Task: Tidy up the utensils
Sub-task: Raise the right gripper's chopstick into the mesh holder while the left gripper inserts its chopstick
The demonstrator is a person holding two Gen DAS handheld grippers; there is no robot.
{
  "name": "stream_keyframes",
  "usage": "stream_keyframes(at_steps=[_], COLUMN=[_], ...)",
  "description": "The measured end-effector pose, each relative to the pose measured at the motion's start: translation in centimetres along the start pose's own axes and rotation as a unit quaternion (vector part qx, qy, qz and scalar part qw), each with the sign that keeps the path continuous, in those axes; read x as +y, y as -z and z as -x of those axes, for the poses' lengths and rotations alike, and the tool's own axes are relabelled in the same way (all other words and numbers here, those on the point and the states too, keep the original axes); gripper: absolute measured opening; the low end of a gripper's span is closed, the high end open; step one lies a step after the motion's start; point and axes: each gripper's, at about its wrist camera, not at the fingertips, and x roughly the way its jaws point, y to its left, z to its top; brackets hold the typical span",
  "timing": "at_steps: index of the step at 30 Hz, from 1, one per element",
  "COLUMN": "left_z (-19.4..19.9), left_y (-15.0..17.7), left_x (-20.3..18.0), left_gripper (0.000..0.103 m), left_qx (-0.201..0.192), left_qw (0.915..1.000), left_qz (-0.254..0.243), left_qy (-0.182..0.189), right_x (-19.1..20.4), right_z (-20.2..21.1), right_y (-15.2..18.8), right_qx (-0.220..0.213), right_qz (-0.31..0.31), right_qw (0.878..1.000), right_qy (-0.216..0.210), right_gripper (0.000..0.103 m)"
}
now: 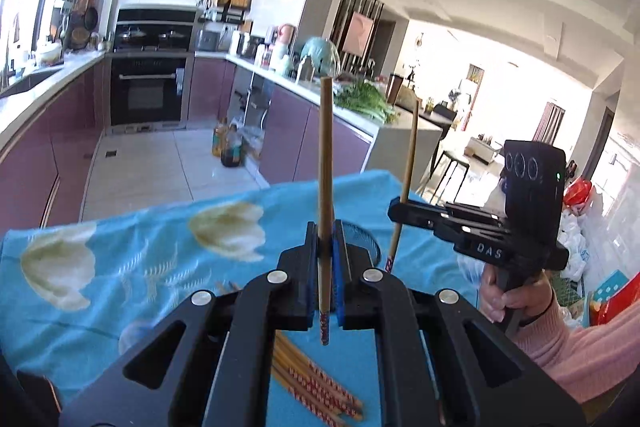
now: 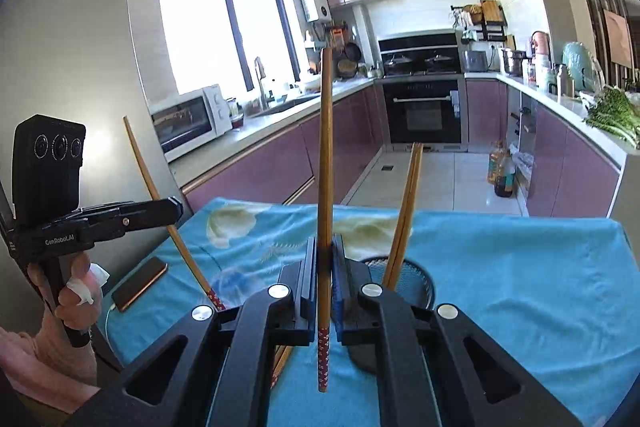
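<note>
My left gripper (image 1: pixel 326 227) is shut on a wooden chopstick (image 1: pixel 325 147) that stands upright, its red patterned end hanging below the jaws. To its right, my right gripper (image 1: pixel 394 207) grips a second chopstick (image 1: pixel 410 151), also near upright. In the right wrist view, the right gripper (image 2: pixel 325 241) clamps its chopstick (image 2: pixel 326 147), and the left gripper (image 2: pixel 176 207) holds its tilted chopstick (image 2: pixel 146 171) at the left. A black mesh holder (image 2: pixel 416 279) sits just beyond the right gripper with two chopsticks (image 2: pixel 408 203) leaning in it. Several loose chopsticks (image 1: pixel 320 391) lie on the cloth below the left gripper.
A blue floral cloth (image 1: pixel 120 259) covers the table, whose far edge drops to the tiled kitchen floor. A phone (image 2: pixel 140 283) on a white cable lies at the table's left edge. Bottles (image 1: pixel 230 147) stand on the floor by purple cabinets.
</note>
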Motion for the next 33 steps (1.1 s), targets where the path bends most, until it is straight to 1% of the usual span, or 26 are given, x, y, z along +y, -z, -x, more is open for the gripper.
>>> stream_keyframes(at_steps=[6,9,11,14,16,21,27,29,33], left_z=[-1.8,-2.9,-3.9,-5.4,-6.6,-9.7,-11.8,-12.4,-13.3], left_y=[-3.4,-4.5,-5.0,-5.4,-5.1,-3.2,-0.9,-0.5,-0.3], left_x=[-1.4,-2.1,-2.5,-3.2,-3.6,-4.2,-3.9,-3.5,-3.2], left_gripper=[0.007,0.007,0.007,0.007,0.007,0.007,0.007,0.007,0.007], left_qx=[-0.024,-0.028,-0.025,-0.019,-0.007,0.041,0.093,0.104,0.117], left_qw=[0.9995,0.9994,0.9993,0.9995,0.9996,0.9983,0.9947,0.9936,0.9920], left_qz=[-0.008,-0.011,-0.014,-0.023,-0.028,-0.041,-0.044,-0.045,-0.046], left_qy=[0.018,0.020,0.022,0.010,0.003,-0.005,-0.002,-0.003,-0.005], right_x=[-1.7,-2.4,-2.9,-3.2,-3.6,-4.1,-4.1,-4.3,-4.7], right_z=[0.4,0.1,-0.2,-0.8,-1.3,-2.8,-4.7,-5.3,-6.1], right_y=[-2.2,-2.9,-3.2,-3.1,-3.0,-1.7,0.1,0.6,1.0], right_qx=[-0.029,-0.038,-0.041,-0.044,-0.042,-0.010,0.054,0.074,0.099], right_qz=[0.000,-0.002,-0.005,-0.010,-0.015,-0.021,-0.018,-0.021,-0.025], right_qw=[0.999,0.999,0.999,0.999,0.999,0.999,0.998,0.996,0.994], right_qy=[0.015,0.022,0.024,0.030,0.031,0.034,0.034,0.033,0.033], right_gripper=[0.006,0.006,0.006,0.006,0.006,0.006,0.006,0.006,0.006])
